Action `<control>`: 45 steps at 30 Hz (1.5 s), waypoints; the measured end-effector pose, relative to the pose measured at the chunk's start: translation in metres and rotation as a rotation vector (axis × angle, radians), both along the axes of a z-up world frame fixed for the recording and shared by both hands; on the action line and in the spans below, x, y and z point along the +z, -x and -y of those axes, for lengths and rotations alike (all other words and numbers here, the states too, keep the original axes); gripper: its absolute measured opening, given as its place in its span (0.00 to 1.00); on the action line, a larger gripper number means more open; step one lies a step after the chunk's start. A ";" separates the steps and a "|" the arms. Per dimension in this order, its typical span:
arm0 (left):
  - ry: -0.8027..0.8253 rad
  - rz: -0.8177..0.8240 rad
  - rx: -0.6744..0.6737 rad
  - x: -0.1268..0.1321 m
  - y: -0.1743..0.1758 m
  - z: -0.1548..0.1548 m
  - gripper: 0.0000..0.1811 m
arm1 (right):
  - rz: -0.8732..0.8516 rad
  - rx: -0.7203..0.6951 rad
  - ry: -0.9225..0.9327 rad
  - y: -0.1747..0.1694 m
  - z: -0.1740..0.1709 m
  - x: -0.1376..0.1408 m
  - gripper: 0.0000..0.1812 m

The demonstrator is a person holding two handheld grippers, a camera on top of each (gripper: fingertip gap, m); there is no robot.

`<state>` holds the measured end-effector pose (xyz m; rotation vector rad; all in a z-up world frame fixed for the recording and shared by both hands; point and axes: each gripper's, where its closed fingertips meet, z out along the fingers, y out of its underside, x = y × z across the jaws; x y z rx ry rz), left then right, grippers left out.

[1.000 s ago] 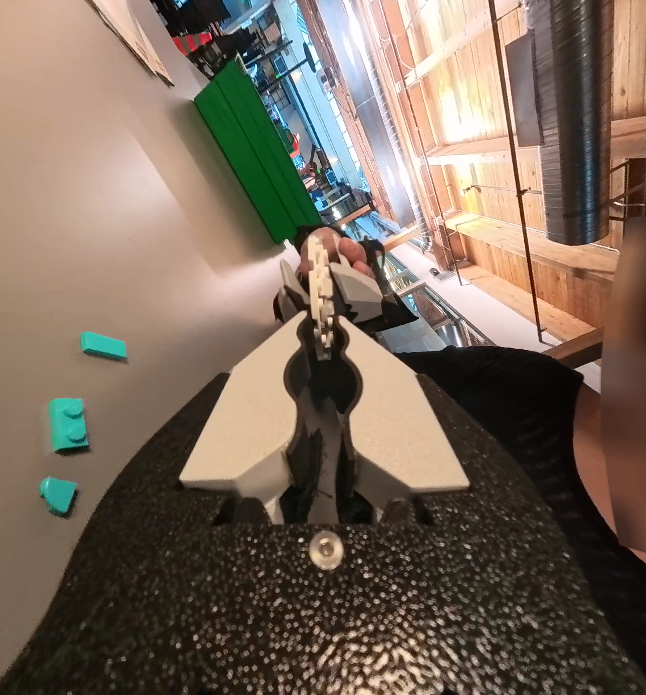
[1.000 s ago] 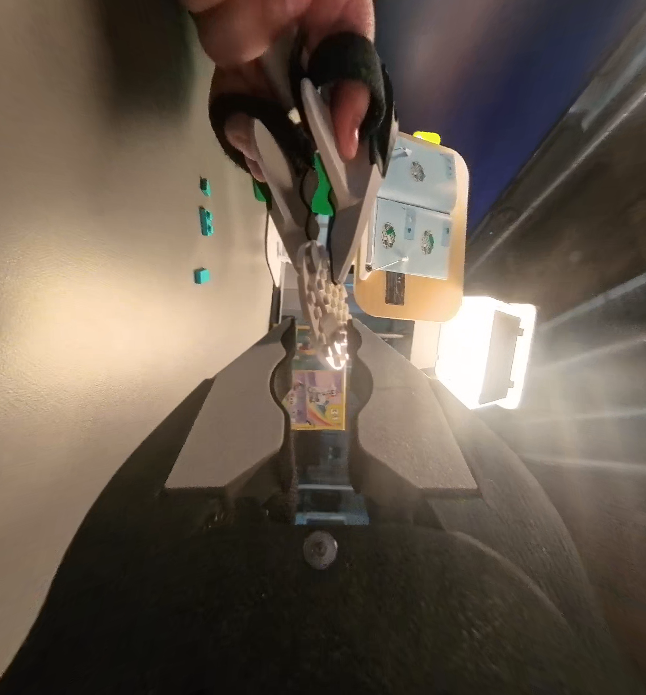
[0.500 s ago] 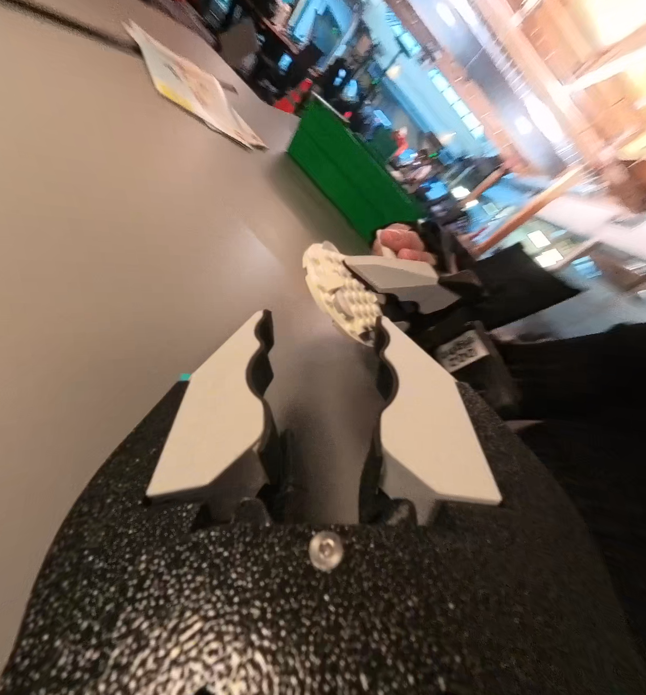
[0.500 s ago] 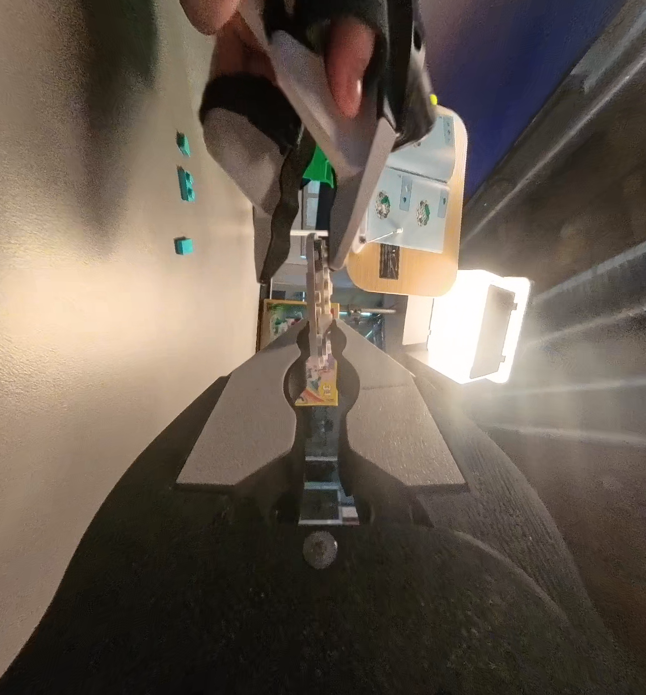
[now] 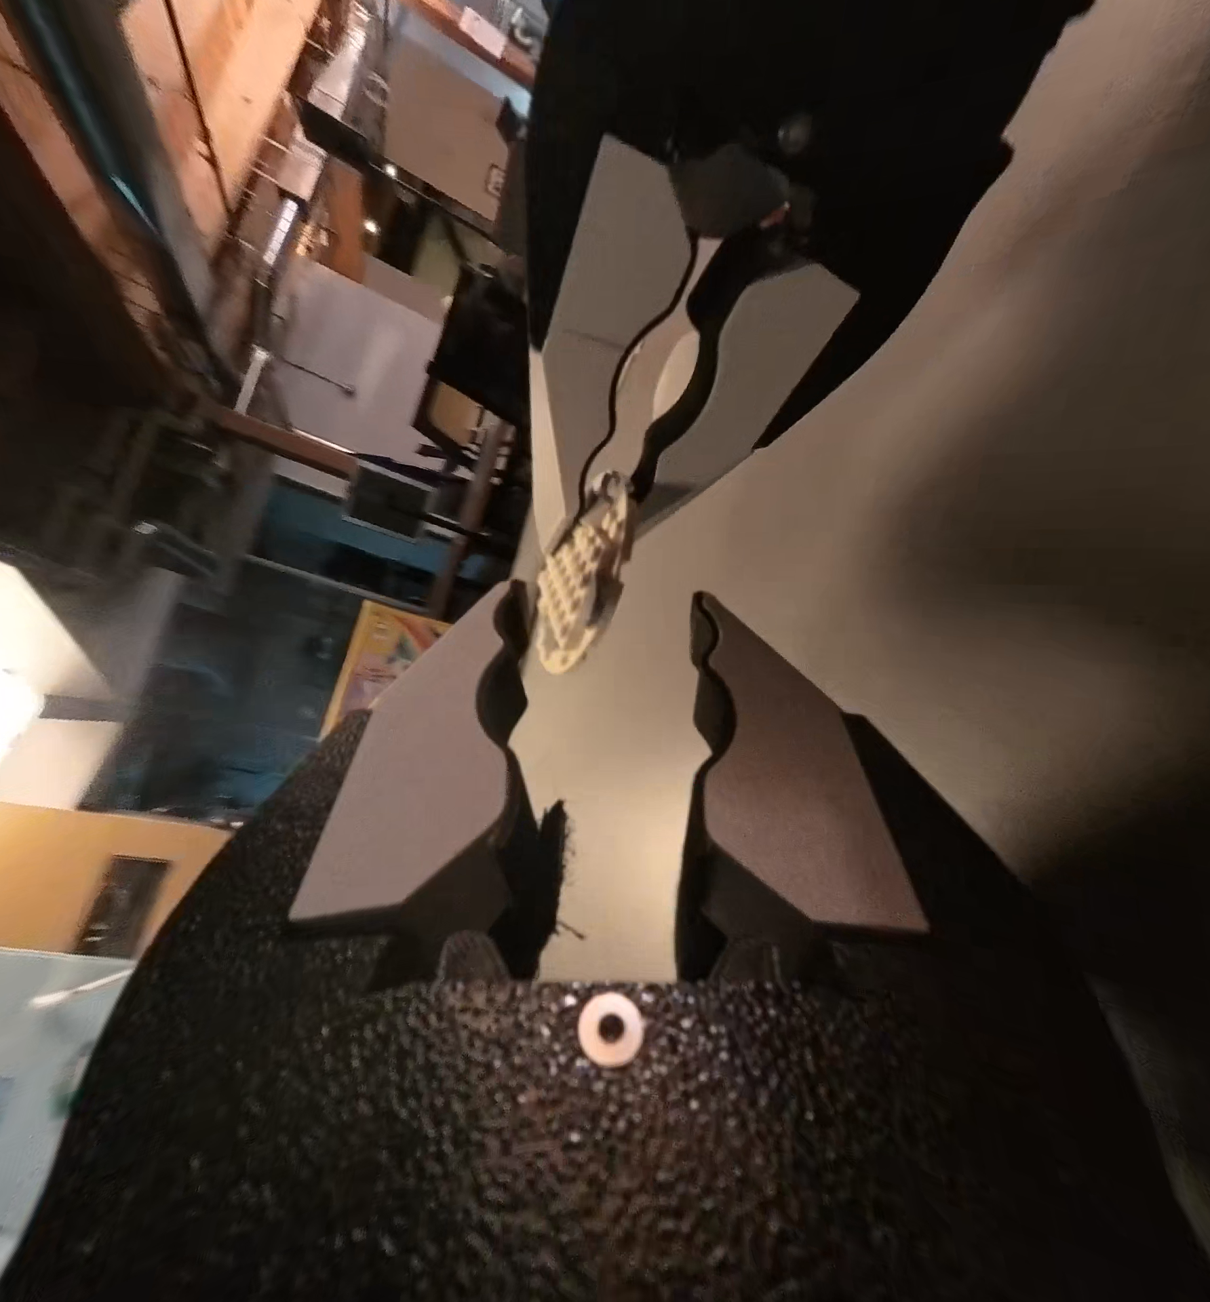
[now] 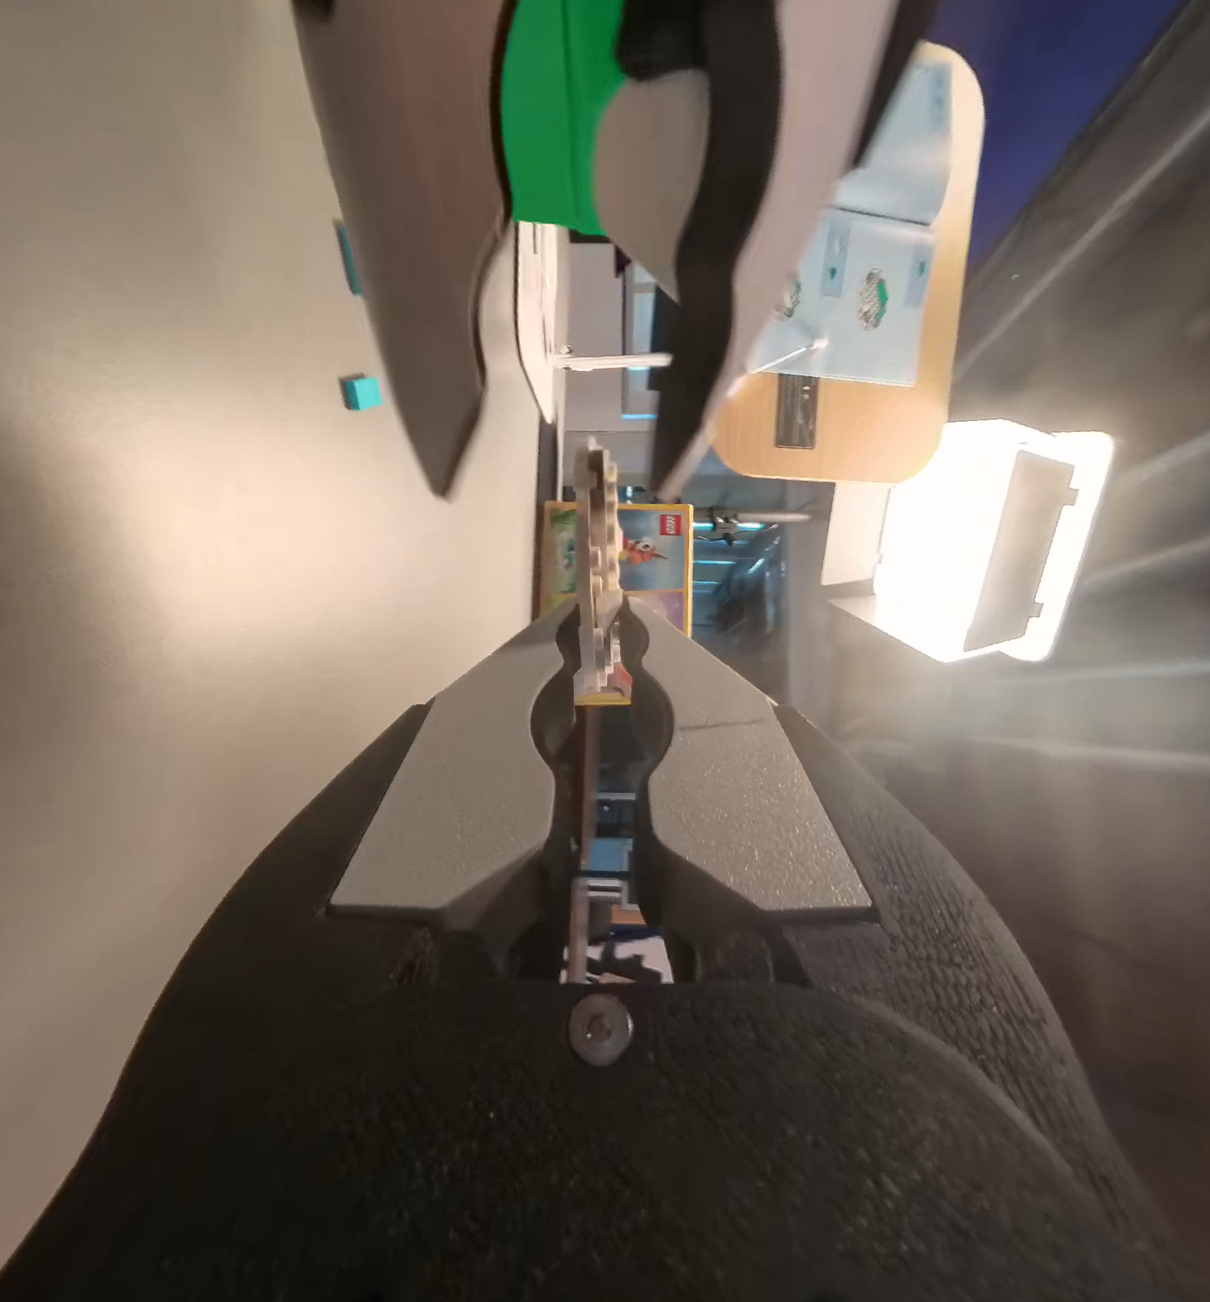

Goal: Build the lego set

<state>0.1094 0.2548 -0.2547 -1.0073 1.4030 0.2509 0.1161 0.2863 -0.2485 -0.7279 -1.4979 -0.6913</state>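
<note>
A round pale studded lego plate (image 6: 599, 535) sits edge-on between the tips of my right gripper (image 6: 599, 609), which is shut on it. In the left wrist view the same plate (image 5: 581, 585) hangs from the right gripper (image 5: 616, 482), which reaches in from the top. My left gripper (image 5: 606, 620) is open and empty, with the plate just ahead of its left fingertip, apart from it. In the right wrist view the left gripper (image 6: 553, 490) fills the top, its jaws wide apart, close above the plate.
Two small teal bricks (image 6: 361, 392) lie on the grey table (image 6: 165, 599) to the left. The lego box (image 6: 658, 556) stands behind the plate. An instruction booklet (image 6: 870, 296) and a bright lamp (image 6: 976, 542) are on the right. A green block (image 6: 553, 141) shows behind the left gripper. Only a small space, under 4 cm, lies between the two pairs of fingers.
My left gripper let go of the round plate and opened. My right gripper shut on the plate. The left gripper has swung round and come closer, facing the right one.
</note>
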 end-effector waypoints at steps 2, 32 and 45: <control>-0.111 -0.046 0.054 0.004 0.003 -0.005 0.20 | 0.005 0.004 0.019 0.002 0.002 -0.002 0.04; -0.320 -0.150 0.125 0.003 0.034 0.004 0.03 | -0.500 -0.036 0.273 -0.050 -0.027 0.023 0.11; -0.173 -0.169 0.004 -0.024 0.030 0.023 0.03 | -0.697 0.019 0.373 -0.024 -0.042 0.026 0.09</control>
